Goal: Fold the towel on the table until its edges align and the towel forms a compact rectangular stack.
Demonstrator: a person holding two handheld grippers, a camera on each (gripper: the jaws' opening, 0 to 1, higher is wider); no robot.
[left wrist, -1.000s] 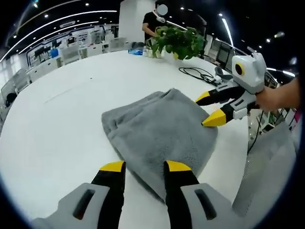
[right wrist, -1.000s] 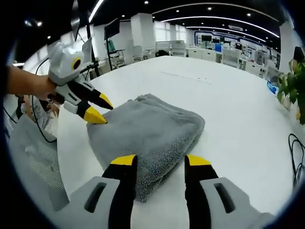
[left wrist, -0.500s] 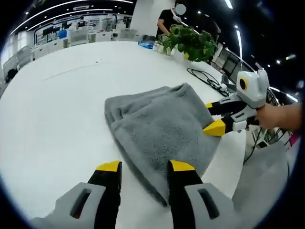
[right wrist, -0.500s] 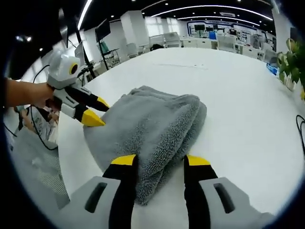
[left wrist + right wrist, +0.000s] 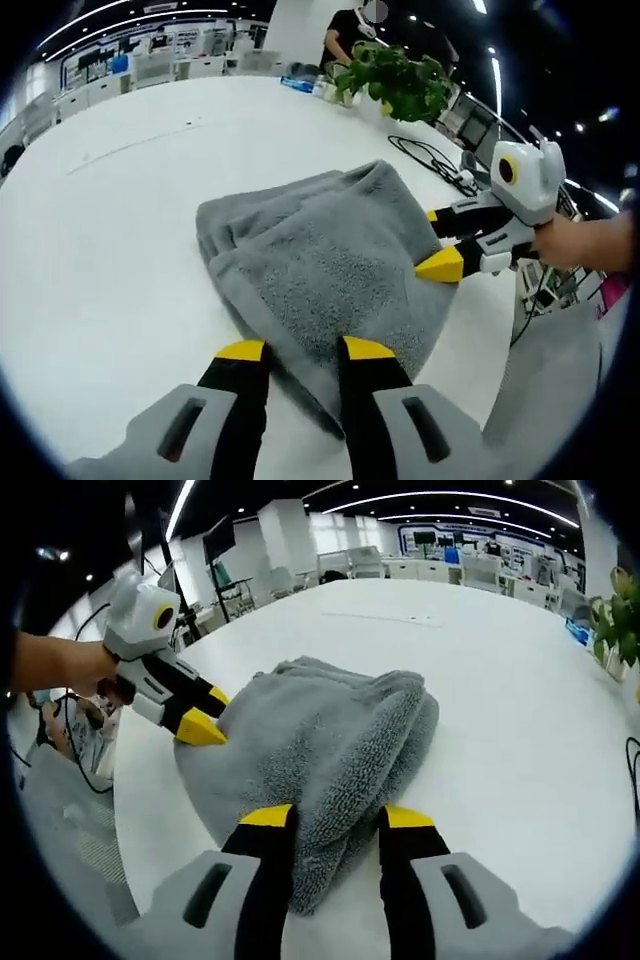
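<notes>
Two sets of fingers on one soft grey towel, each at its own edge.

My right gripper has its fingers around a thick folded edge of the towel, pile bulging between them, seemingly closing on it. My left gripper straddles the opposite edge, fingers parted, not yet pinching. The towel sits bunched on the white tabletop, roughly folded, edges uneven. I judge it light, limp and plush: it will sag and slide, so I'd grip corners through all layers.
</notes>
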